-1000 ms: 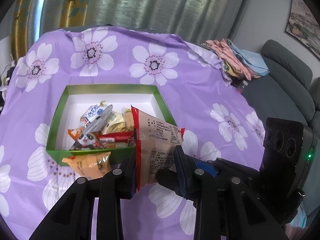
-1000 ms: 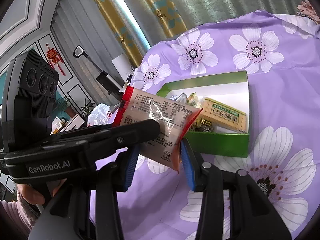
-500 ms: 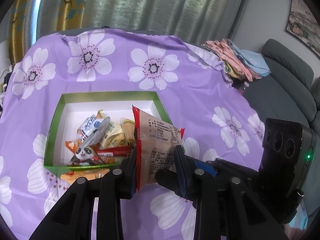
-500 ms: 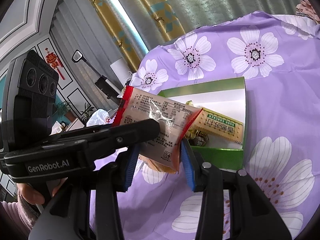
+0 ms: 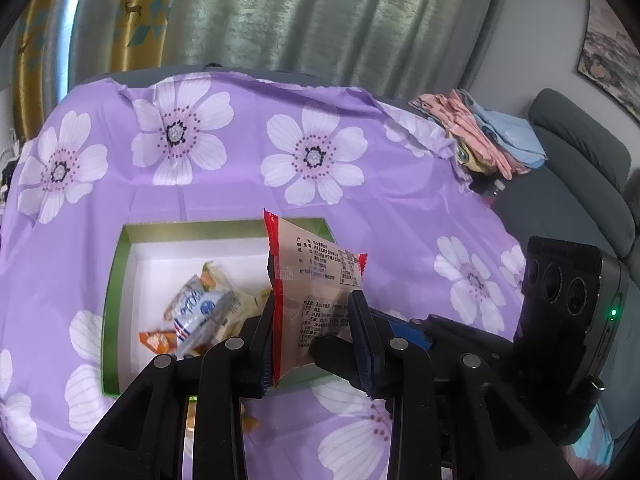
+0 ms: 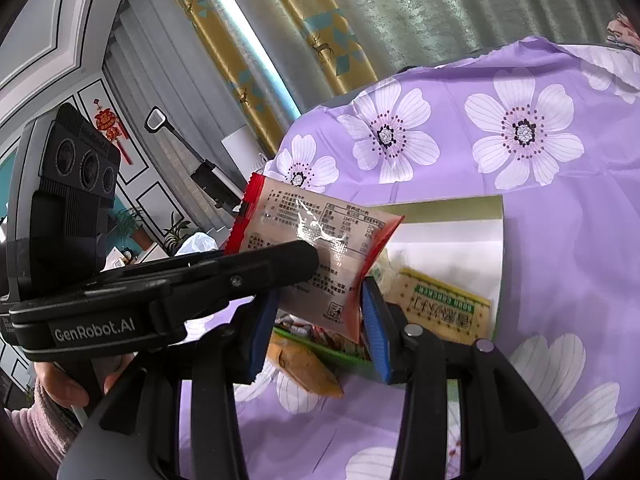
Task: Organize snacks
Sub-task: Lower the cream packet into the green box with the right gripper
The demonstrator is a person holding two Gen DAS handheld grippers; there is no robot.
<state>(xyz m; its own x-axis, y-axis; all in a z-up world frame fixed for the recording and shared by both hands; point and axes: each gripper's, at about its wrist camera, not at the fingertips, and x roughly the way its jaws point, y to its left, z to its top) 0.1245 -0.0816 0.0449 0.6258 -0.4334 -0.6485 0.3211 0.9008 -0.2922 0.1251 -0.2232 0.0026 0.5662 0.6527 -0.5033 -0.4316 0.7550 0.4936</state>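
A beige snack packet (image 5: 316,280) with red sealed ends stands upright between both grippers. My left gripper (image 5: 314,340) is shut on its lower part. In the right wrist view the same packet (image 6: 320,236) sits between the blue pads of my right gripper (image 6: 316,320), which is shut on it too, with a left-gripper finger (image 6: 280,264) across its front. The packet hangs over the near right part of the green box (image 5: 116,280), whose white inside holds a blue-and-white packet (image 5: 200,308) and a cracker pack (image 6: 444,304).
An orange packet (image 6: 308,368) lies on the purple flowered cloth (image 5: 240,184) just outside the box's near wall. Folded clothes (image 5: 480,136) sit at the table's far right beside a grey sofa (image 5: 580,184). A hand in a pink sleeve (image 6: 44,408) holds the left gripper.
Both grippers have carried the packet forward together, from in front of the box to over its near edge. The orange packet outside the box has slipped under the fingers. Neither grip has changed.
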